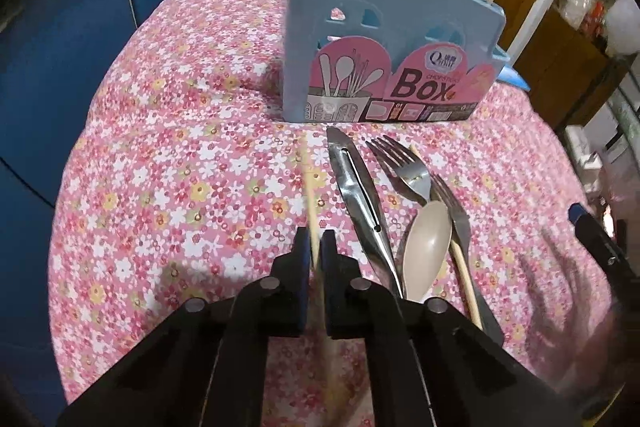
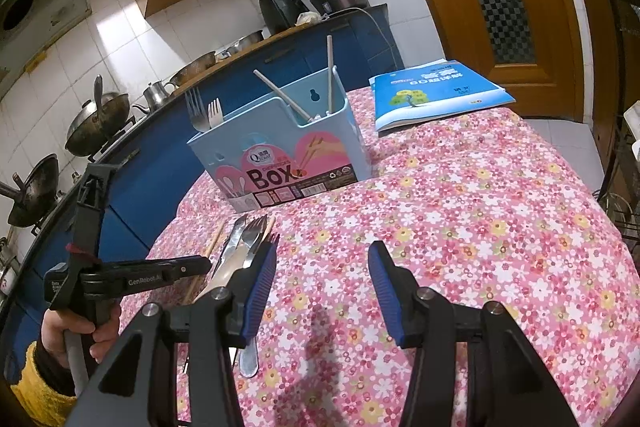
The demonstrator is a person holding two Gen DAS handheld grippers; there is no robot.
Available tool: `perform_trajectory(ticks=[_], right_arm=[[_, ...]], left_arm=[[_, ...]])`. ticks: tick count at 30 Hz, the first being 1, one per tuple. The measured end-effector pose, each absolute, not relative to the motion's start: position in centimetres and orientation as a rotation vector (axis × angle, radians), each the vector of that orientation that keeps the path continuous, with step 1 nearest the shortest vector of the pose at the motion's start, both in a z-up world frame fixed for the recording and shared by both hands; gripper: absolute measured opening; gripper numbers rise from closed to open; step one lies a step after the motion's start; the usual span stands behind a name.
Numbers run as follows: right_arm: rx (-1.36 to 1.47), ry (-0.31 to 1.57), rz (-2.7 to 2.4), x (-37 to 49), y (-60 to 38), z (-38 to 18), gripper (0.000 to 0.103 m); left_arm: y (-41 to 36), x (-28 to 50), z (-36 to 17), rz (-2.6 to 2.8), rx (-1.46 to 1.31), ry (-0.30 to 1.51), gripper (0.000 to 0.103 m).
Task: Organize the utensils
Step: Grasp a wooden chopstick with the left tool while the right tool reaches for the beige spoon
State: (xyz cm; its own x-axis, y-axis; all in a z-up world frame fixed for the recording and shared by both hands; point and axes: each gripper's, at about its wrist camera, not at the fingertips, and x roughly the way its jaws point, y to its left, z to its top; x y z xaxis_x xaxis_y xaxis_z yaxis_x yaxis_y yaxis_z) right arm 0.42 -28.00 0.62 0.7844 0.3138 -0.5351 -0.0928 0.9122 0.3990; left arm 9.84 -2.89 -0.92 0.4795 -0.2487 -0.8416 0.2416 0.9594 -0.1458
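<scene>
The left gripper (image 1: 316,247), black with blue pads, is nearest to the camera and is closed on a thin pale wooden chopstick (image 1: 310,195). The chopstick passes between the pads and its far part lies on the pink flowered tablecloth (image 1: 180,187), pointing toward the box.

Just to the right of it lies a group of utensils: a long steel peeler with a slot (image 1: 360,195), a steel fork (image 1: 404,167), a beige plastic spoon (image 1: 426,247) and a second wooden chopstick (image 1: 464,267) that lies partly under them. There seems to be another fork beside the spoon, but the pieces overlap there.

Behind them stands the light blue plastic utensil box with a pink "Box" label (image 1: 392,27). In the right wrist view, two forks (image 2: 204,115) stand upright in its left compartment and two pale chopsticks (image 2: 329,79) lean in the right one.

The right gripper (image 2: 322,251) hovers above the cloth with its jaws apart and nothing between them. A hand (image 2: 68,331) in a yellow sleeve holds the handle of the left gripper. A blue book (image 2: 436,95) lies on the table well behind the box.
</scene>
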Motion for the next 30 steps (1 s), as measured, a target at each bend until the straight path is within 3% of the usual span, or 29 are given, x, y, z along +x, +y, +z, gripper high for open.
perform_trajectory(ticks=[14, 30], right_arm=[[0.31, 0.665, 0.266, 0.8, -24.5, 1.1, 0.051], [0.315, 0.796, 0.392, 1.9, -18.4, 0.4, 0.051]], left_arm=[[2.5, 7.2, 0.8, -0.287, -0.224, 0.918, 0.002], [6.1, 4.4, 3.0, -0.256, -0.268, 0.773, 0.002]])
